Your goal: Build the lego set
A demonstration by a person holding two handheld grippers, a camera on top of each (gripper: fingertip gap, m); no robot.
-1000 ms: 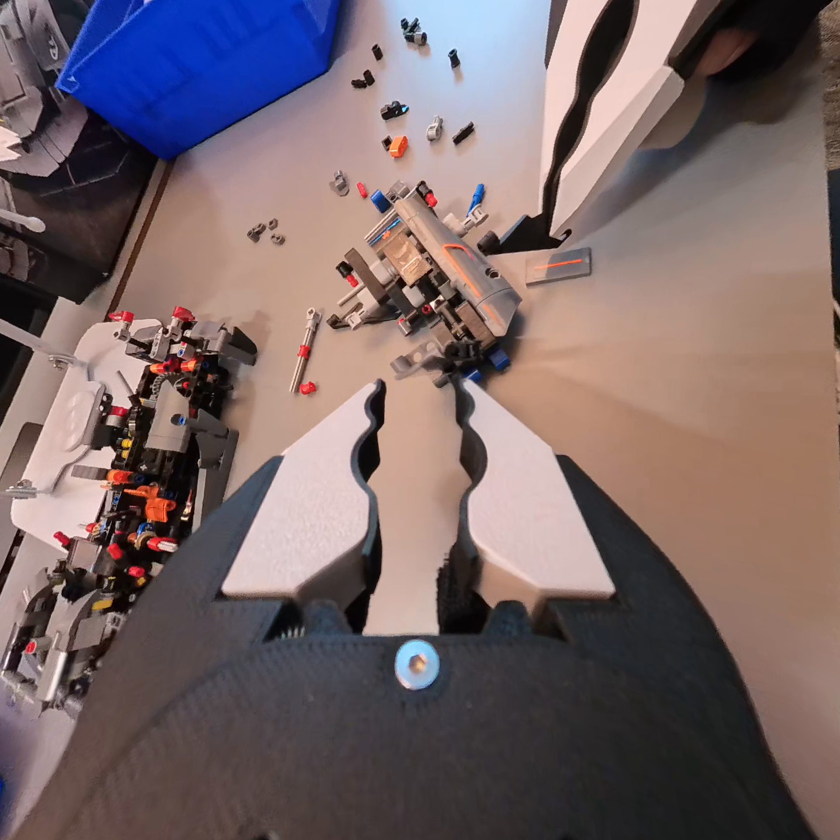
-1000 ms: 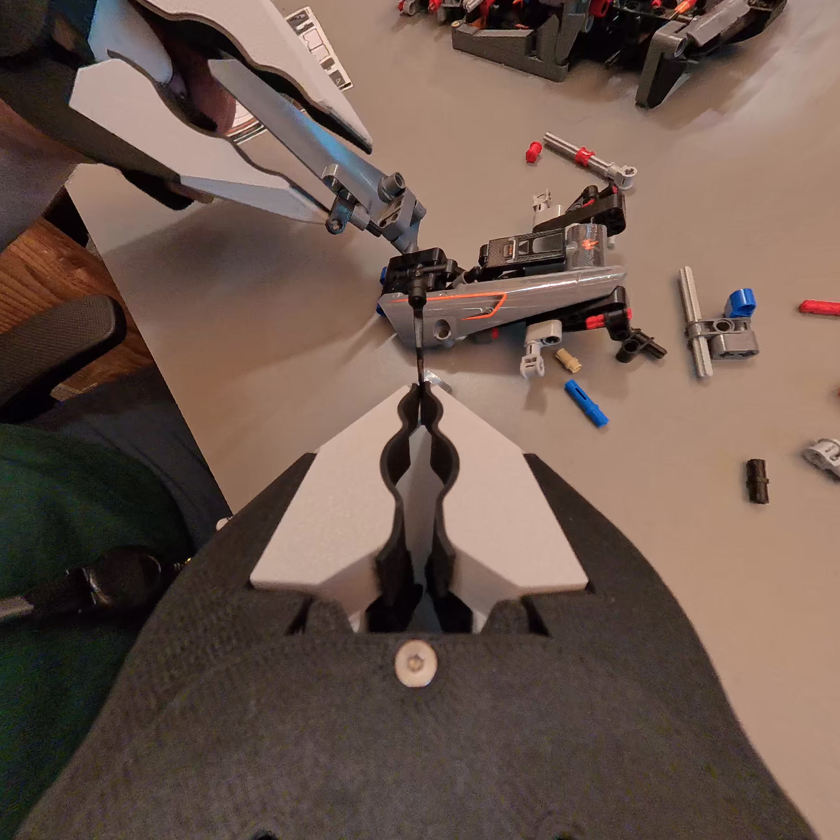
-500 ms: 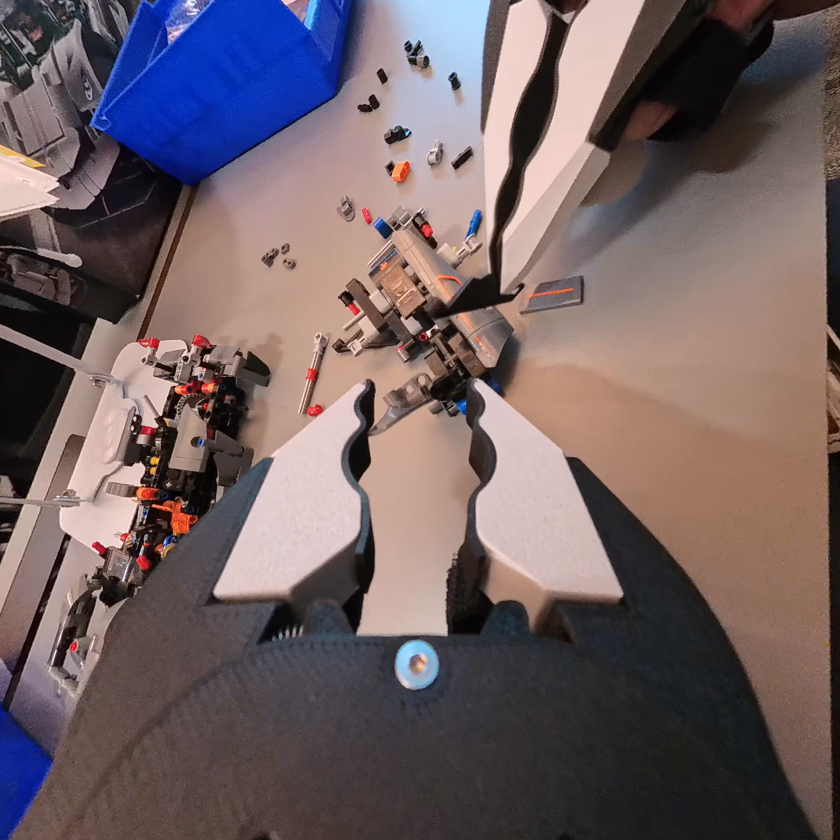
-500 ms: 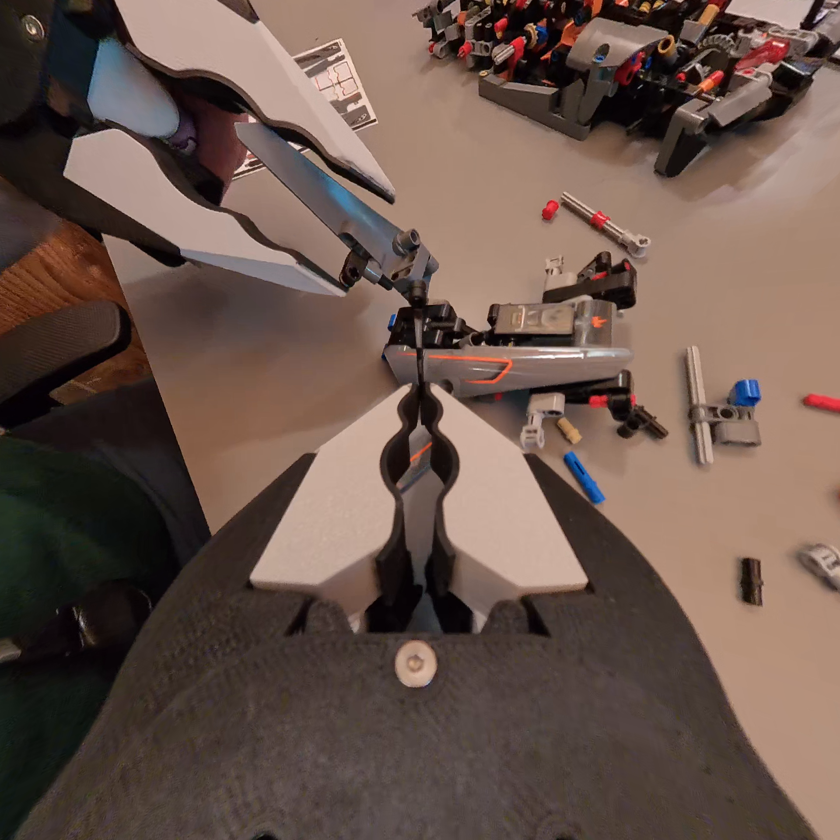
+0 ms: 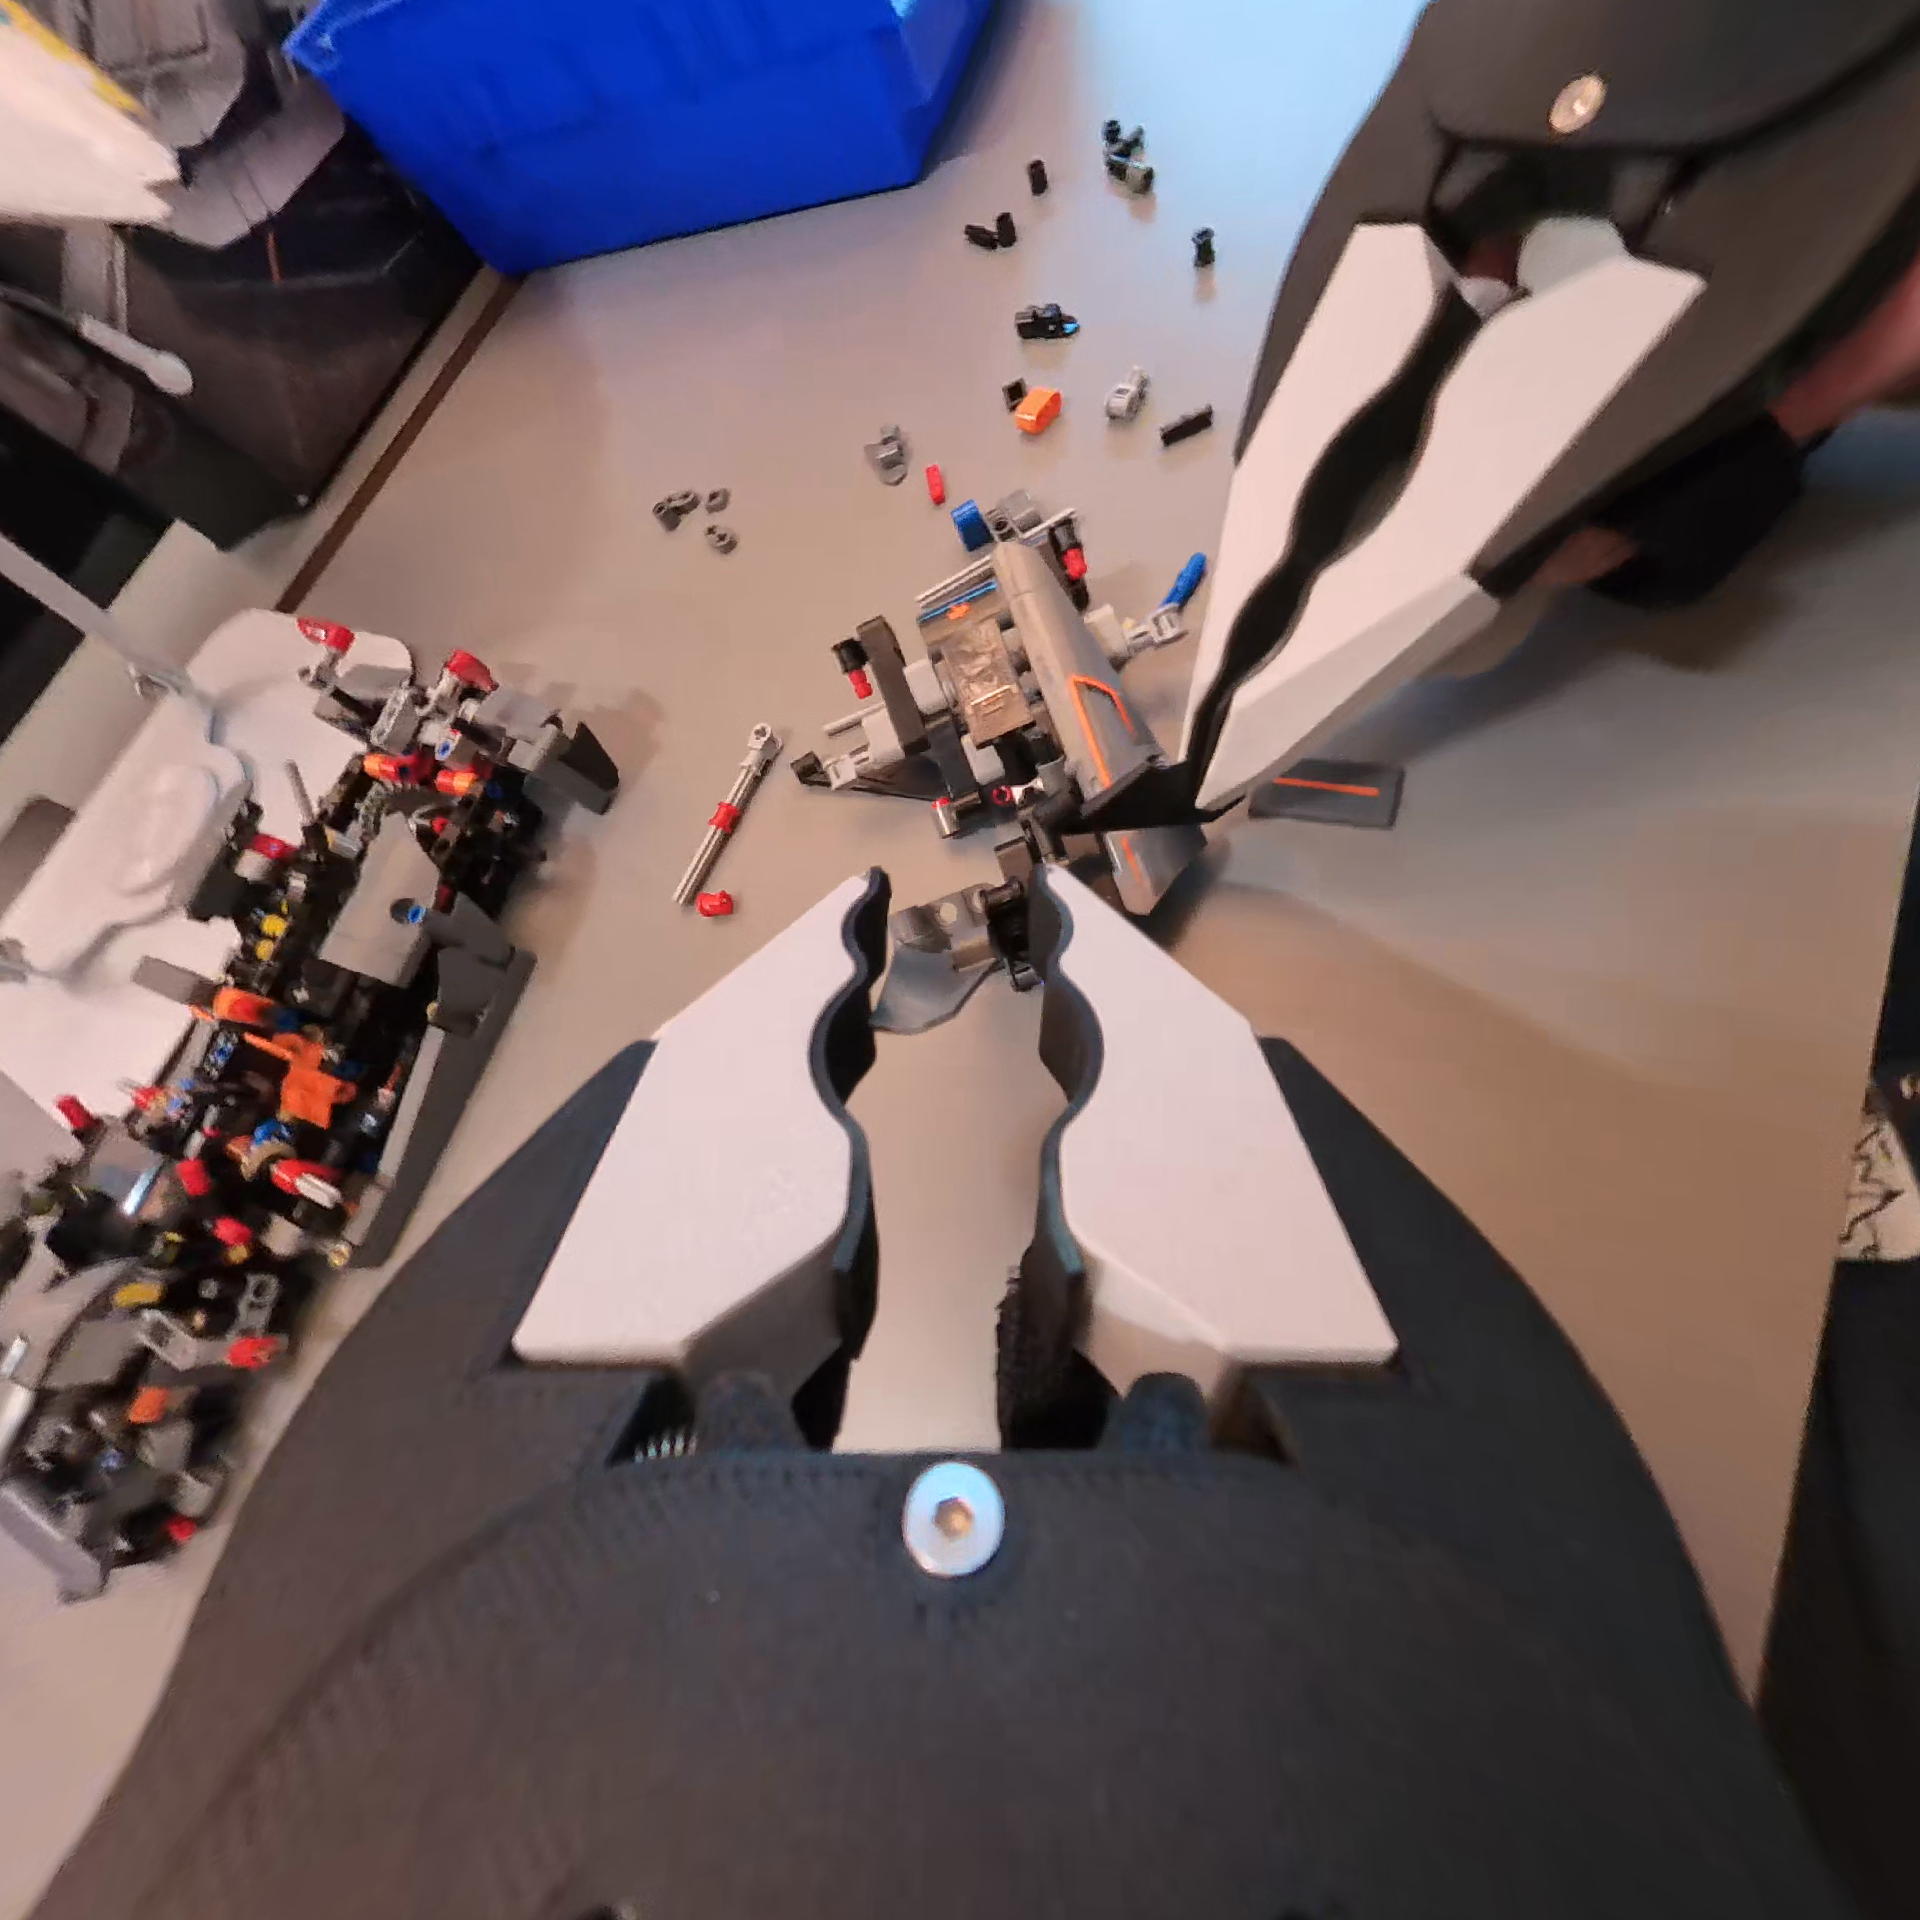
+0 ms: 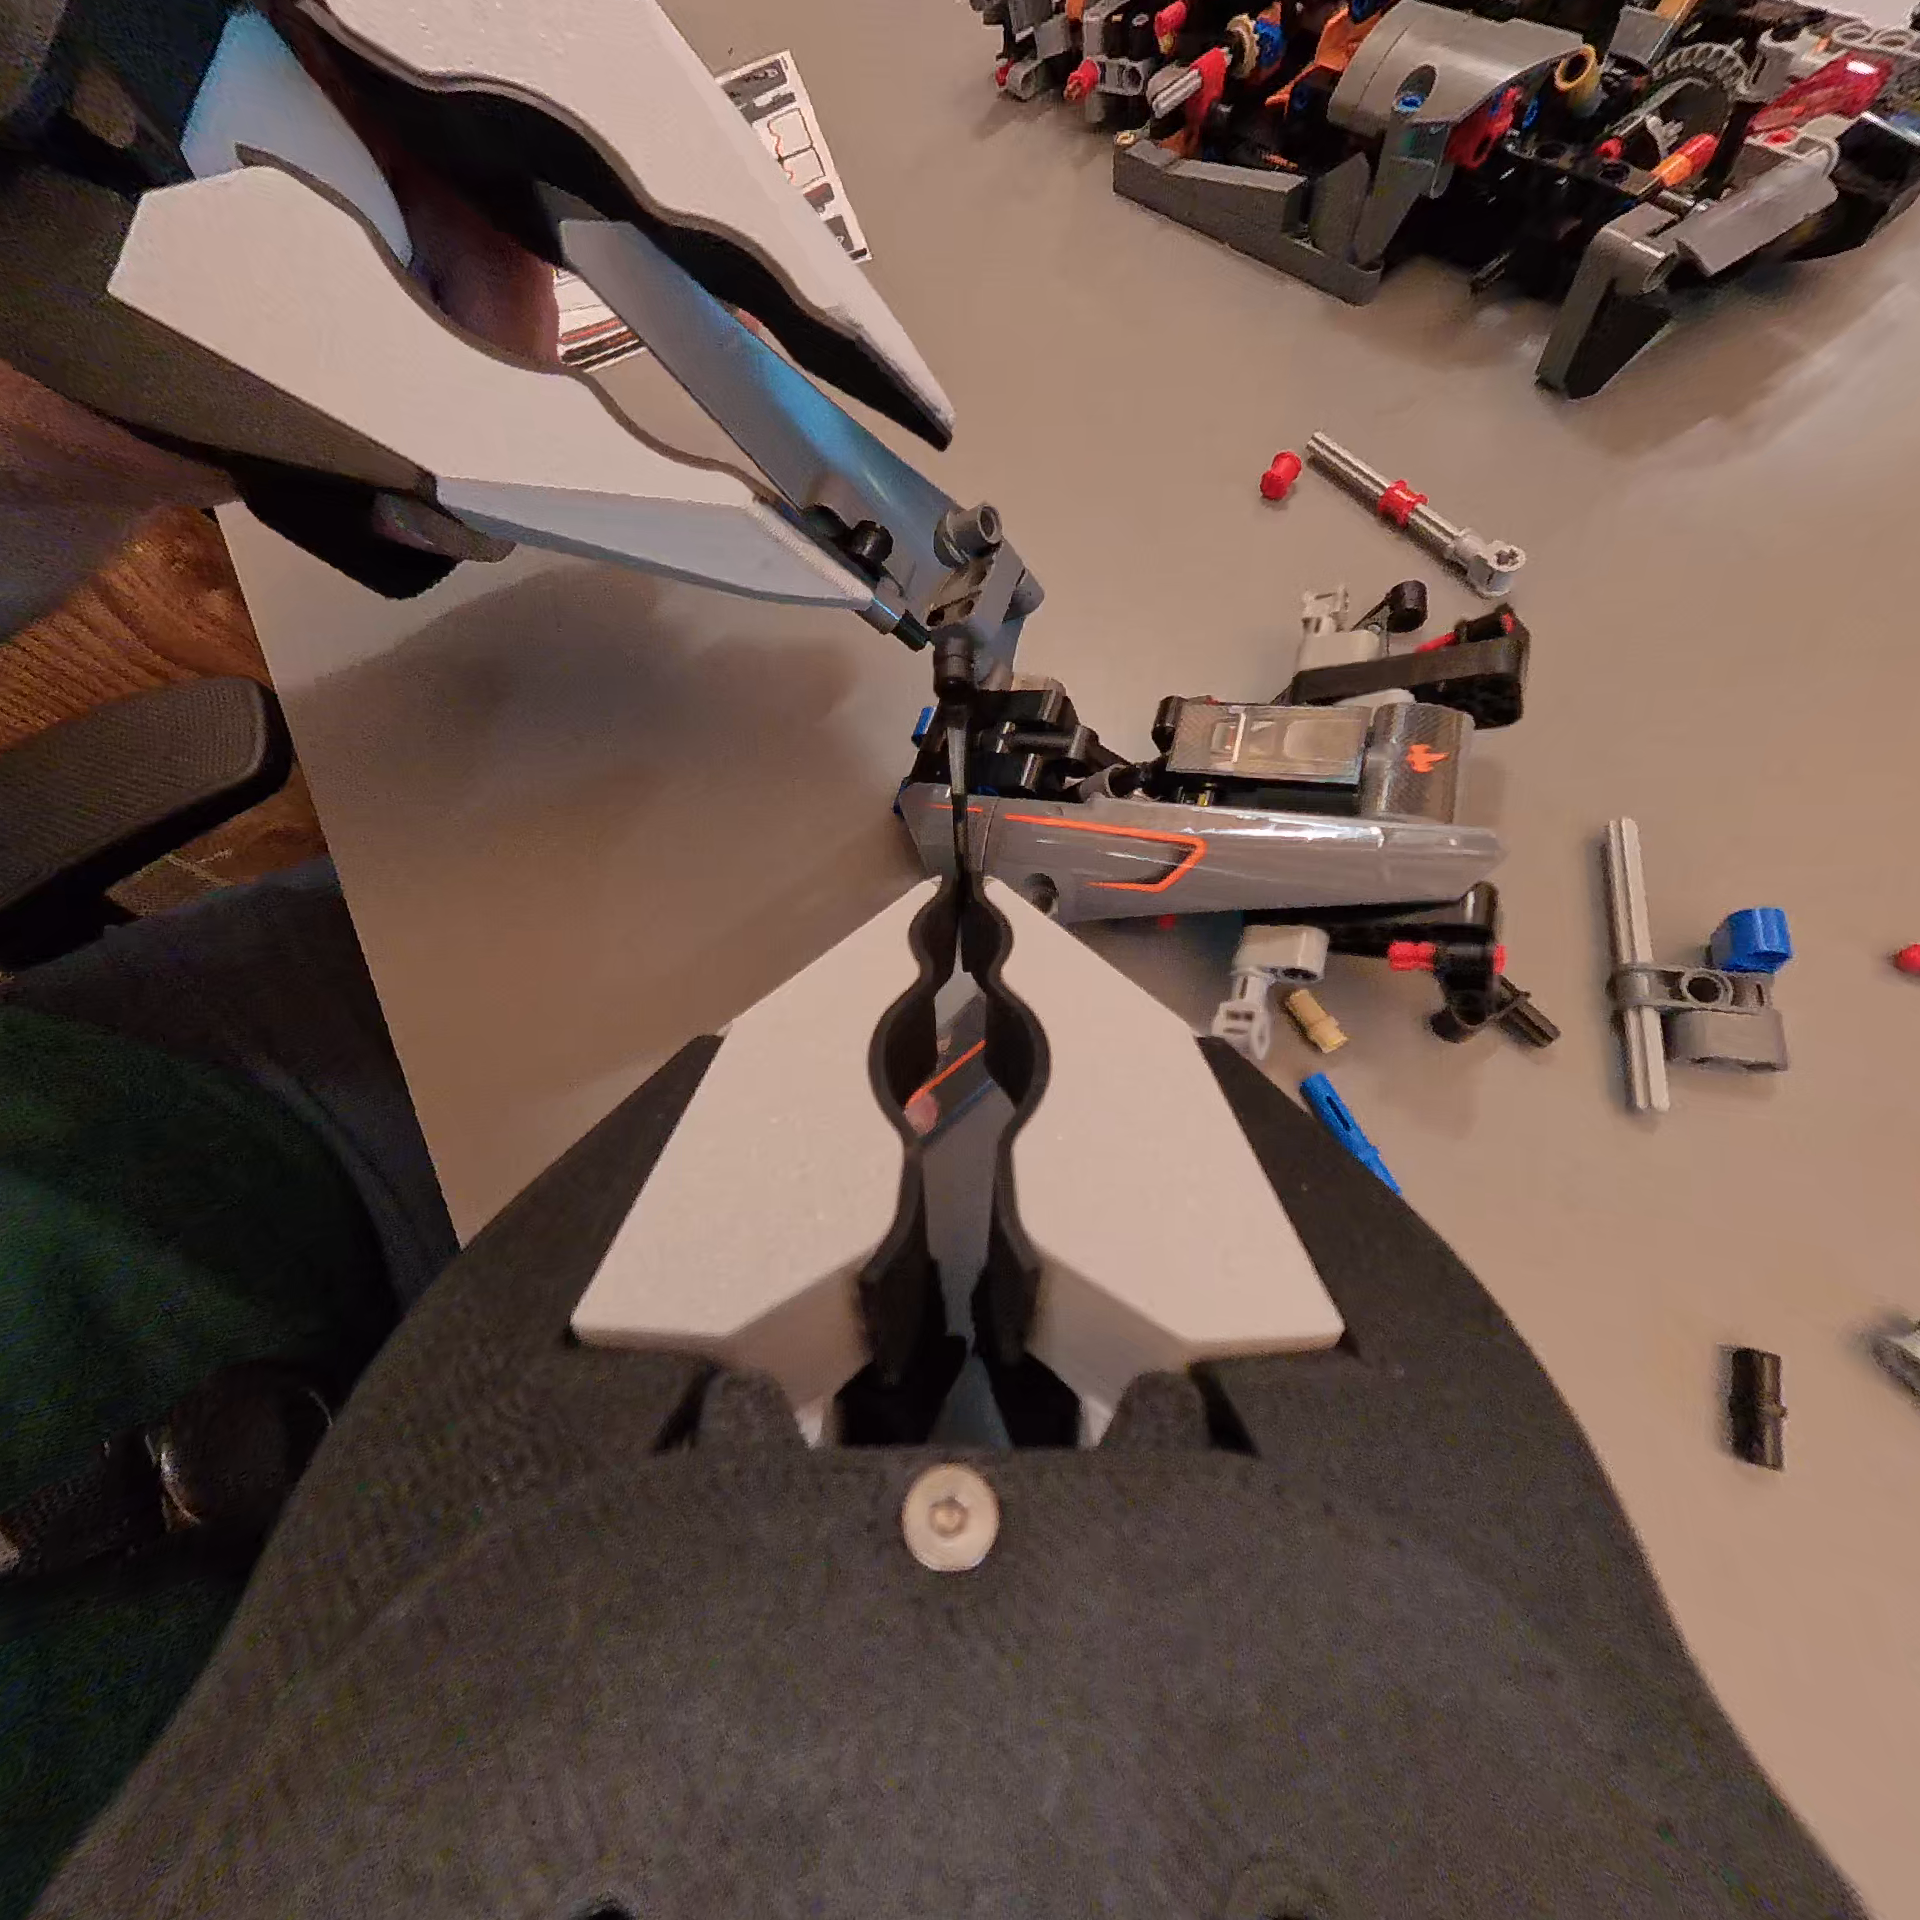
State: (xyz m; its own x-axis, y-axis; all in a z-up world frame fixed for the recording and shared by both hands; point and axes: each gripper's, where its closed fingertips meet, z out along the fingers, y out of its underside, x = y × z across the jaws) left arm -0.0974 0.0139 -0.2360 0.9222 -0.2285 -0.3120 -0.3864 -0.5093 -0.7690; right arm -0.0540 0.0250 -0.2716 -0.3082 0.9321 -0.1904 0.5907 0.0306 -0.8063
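Lego set only partly built: large chassis point(image 5: 312, 935) at frame left, smaller grey sub-assembly point(image 6: 1195, 831) at centre, loose pieces scattered. Left gripper point(image 5: 961, 914) pinching grey panel point(image 6: 727, 384), right gripper point(image 6: 961, 904) pressed on thin black piece point(image 6: 958, 769), joining pending

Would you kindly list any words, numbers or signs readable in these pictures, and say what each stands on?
No text is legible.
Printed sheet: outlines and marks, too small to read.
Grey sub-assembly: orange line stripes and a small orange emblem, no letters.
Grey panel in the left gripper and black piece in the right gripper: no print shows.
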